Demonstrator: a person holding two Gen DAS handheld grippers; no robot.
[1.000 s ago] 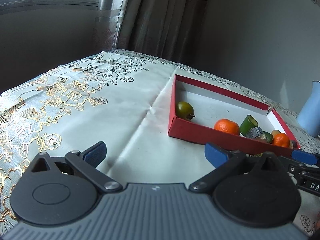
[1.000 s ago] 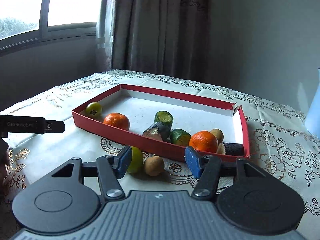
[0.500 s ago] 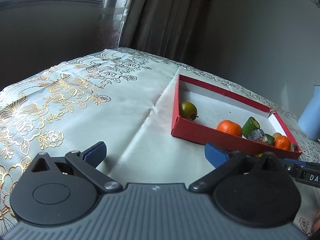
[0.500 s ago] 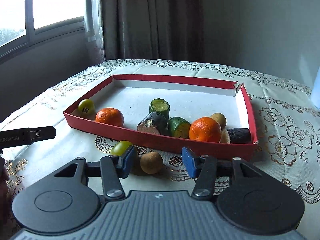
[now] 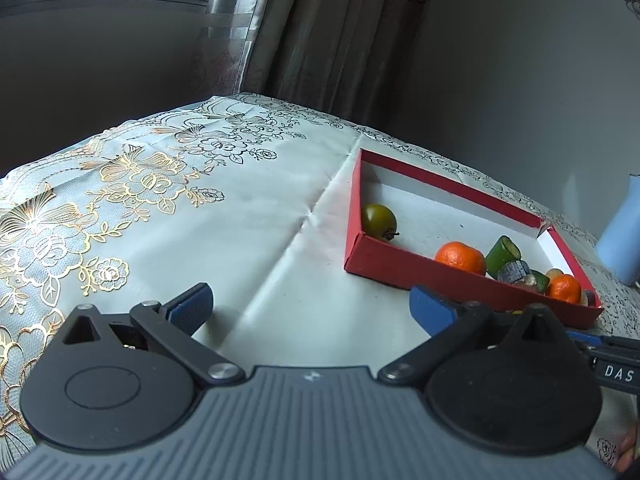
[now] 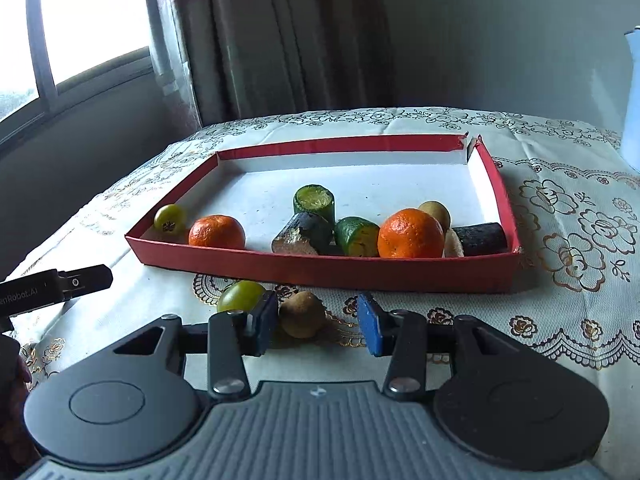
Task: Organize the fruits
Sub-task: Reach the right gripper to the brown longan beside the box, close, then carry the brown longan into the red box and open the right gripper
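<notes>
A red tray with a white floor holds two oranges, a small green fruit, green and dark cylinder pieces and a brown fruit. On the cloth in front of the tray lie a brown kiwi-like fruit and a green fruit. My right gripper is open, its jaws standing on either side of the brown fruit without touching it. My left gripper is open and empty over bare cloth, left of the tray.
The table has a pale floral cloth with its edge at the left. A light blue jug stands to the right of the tray. Curtains and a window are behind. The left gripper's finger shows at the left of the right wrist view.
My right gripper has moved forward and down, so the brown fruit now sits between its open jaws. My left gripper has drifted slightly; the tray appears a little lower and farther right.
</notes>
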